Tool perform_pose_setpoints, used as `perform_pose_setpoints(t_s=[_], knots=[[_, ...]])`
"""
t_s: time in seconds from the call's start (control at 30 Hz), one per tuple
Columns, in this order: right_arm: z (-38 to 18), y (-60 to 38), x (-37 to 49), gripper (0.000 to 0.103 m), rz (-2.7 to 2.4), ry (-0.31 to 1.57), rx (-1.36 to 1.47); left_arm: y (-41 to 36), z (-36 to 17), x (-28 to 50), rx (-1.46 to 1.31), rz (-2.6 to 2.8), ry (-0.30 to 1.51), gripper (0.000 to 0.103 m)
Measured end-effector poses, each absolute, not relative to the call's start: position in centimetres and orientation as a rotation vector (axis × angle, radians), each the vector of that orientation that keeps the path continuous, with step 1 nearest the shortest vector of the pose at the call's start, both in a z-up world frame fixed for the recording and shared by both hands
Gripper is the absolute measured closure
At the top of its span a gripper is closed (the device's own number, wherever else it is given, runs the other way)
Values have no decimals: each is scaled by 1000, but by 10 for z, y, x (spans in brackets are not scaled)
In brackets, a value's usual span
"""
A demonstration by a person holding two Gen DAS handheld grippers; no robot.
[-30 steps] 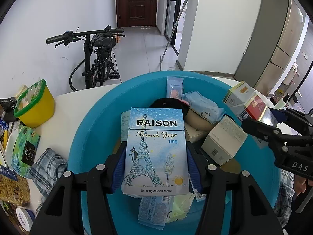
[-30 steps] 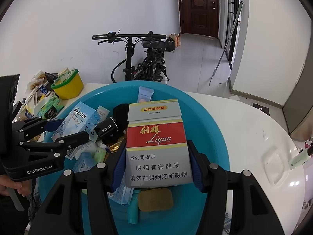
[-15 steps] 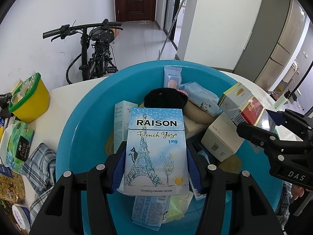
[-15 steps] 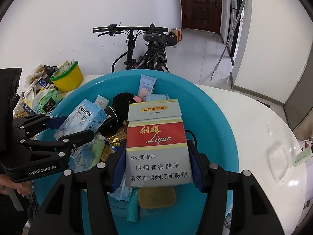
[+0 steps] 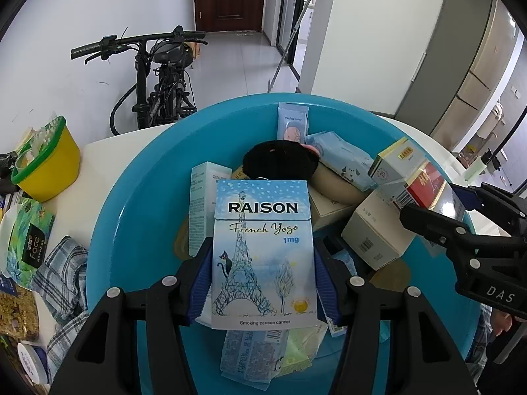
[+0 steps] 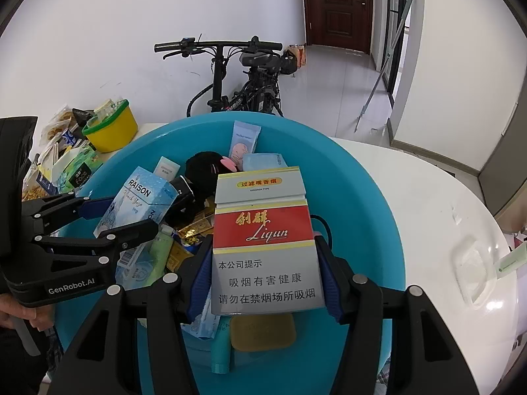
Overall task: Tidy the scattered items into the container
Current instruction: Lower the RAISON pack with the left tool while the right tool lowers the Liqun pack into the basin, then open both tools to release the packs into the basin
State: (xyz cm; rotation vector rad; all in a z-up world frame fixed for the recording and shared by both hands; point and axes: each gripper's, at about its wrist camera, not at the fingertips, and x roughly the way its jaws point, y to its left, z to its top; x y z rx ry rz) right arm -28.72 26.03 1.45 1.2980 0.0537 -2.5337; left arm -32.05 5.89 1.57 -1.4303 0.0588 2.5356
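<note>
A big blue basin (image 5: 138, 197) on the white table holds several boxes, sachets and a black plush item (image 5: 280, 161). My left gripper (image 5: 262, 283) hovers over it, shut on a pale blue Raison cigarette box (image 5: 262, 230) that stands upright between the blue pads. To the right, my right gripper (image 5: 461, 227) is shut on a red and grey Liqun cigarette box (image 5: 425, 184). In the right wrist view that Liqun box (image 6: 263, 230) fills the right gripper (image 6: 263, 276) above the basin (image 6: 355, 197). The left gripper (image 6: 108, 217) holds the Raison box (image 6: 138, 197) at the left.
A yellow tub with a green rim (image 5: 46, 164), a green face-mask packet (image 5: 29, 243), a plaid cloth (image 5: 62, 273) and snack bags lie left of the basin. A bicycle (image 5: 161, 75) leans on the wall behind. A clear plastic tray (image 6: 474, 263) lies on the white table (image 6: 428, 204) at right.
Both grippers have crept slightly further over the basin, so more of its inside shows. Each still grips its box as before.
</note>
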Motion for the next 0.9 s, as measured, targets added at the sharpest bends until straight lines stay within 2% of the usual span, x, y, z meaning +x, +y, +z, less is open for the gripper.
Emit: perform_pose_setpoints(t_s=[0.23,0.3,0.4,0.5,0.9], knots=[[11,261,-288,47,-2530,53,1309,58,13,-322,-1445,2528,39,43],[9,261,-289,47,-2529,55,1314,58,12,-322,-1452,2533,50,33],[7,262,-290,47,-2530,56,1322,59,15,-320,-1431,2546,67,32],[5,262,-291,47,-2529,55,1329,60,18,-318,-1409,2554,76,23],[1,263,-294,47,-2532,50,1341,58,17,-318,-1415,2555,79,23]])
